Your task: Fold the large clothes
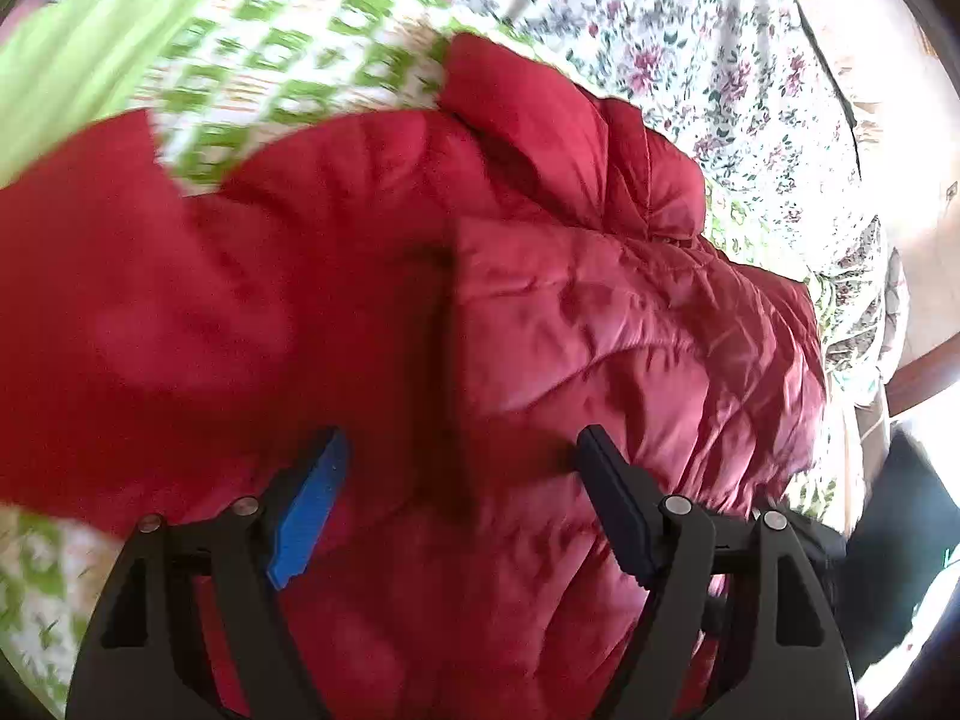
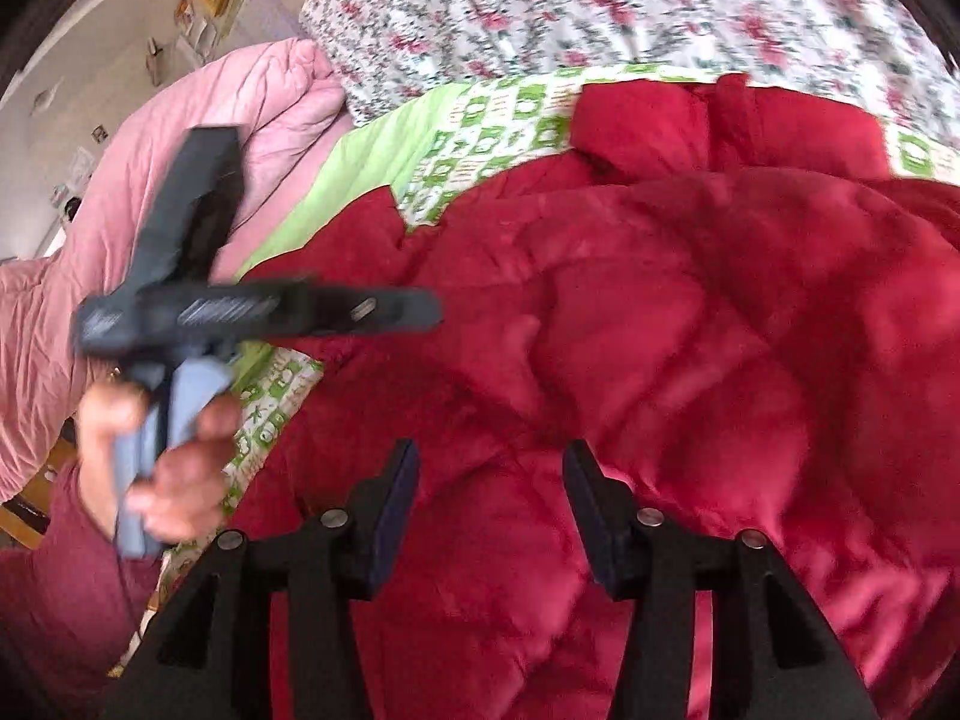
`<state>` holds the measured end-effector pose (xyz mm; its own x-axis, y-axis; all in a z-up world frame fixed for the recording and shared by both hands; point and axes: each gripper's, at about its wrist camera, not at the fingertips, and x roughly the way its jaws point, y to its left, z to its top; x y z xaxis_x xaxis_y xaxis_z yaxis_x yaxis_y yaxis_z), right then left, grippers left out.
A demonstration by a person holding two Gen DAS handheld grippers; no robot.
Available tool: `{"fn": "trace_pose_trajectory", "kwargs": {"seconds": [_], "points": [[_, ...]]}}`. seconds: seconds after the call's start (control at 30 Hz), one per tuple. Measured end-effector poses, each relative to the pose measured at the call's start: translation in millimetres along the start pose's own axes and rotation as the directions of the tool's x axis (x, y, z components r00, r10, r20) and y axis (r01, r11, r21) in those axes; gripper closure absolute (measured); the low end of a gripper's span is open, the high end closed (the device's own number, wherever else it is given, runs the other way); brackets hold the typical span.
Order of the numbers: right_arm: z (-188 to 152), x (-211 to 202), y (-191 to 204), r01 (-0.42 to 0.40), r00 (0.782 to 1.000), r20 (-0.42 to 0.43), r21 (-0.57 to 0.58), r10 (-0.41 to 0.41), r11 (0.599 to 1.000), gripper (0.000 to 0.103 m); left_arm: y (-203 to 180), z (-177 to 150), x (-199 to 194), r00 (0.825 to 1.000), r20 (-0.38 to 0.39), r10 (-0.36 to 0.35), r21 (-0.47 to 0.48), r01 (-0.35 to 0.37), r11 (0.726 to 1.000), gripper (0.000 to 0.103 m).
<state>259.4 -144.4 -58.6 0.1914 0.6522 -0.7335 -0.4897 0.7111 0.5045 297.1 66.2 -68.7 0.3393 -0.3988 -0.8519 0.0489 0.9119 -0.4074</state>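
Note:
A red quilted puffer jacket (image 1: 600,312) lies spread on the bed and fills most of both views (image 2: 660,330). A panel of it is folded over the middle, with a dark crease running down in the left wrist view. My left gripper (image 1: 462,450) hovers just above the jacket, open and empty. My right gripper (image 2: 489,462) is also open and empty above the jacket. The left gripper body (image 2: 252,312) shows at the left of the right wrist view, held in a hand, above the jacket's left edge.
The jacket rests on a green-and-white patterned sheet (image 1: 282,72) over a floral bedcover (image 1: 690,30). A pink quilt (image 2: 180,138) is bunched at the bed's left side. A wooden bed frame edge (image 1: 924,378) lies at the right.

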Motion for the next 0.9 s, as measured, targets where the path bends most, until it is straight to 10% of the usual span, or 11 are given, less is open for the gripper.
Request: {"fn": "trace_pose_trajectory", "kwargs": {"seconds": [0.1,0.17,0.37,0.63,0.9], "points": [[-12,-25,-11,0.019,0.999,0.028,0.031,-0.02,0.999,0.05,-13,12,14,1.0,0.004,0.002,0.036,-0.003,0.999,0.028],[-19,-44,-20,0.025,0.998,0.054,0.065,-0.028,0.998,0.05,-21,15,19,1.0,0.021,0.02,0.069,-0.021,0.997,0.061],[-23,-84,-42,0.068,0.987,0.136,0.128,-0.085,0.989,0.05,-25,6,4,0.996,0.077,0.036,0.118,-0.045,0.992,0.089],[-17,-115,-78,0.142,0.957,0.215,0.228,-0.192,0.963,0.05,3,-1,-58,0.971,0.204,0.122,0.133,-0.151,0.98,0.093],[20,-79,-105,0.322,0.917,0.176,0.206,-0.359,0.924,0.05,23,-12,-21,0.967,0.168,0.191,0.155,-0.217,0.964,0.092]]}}
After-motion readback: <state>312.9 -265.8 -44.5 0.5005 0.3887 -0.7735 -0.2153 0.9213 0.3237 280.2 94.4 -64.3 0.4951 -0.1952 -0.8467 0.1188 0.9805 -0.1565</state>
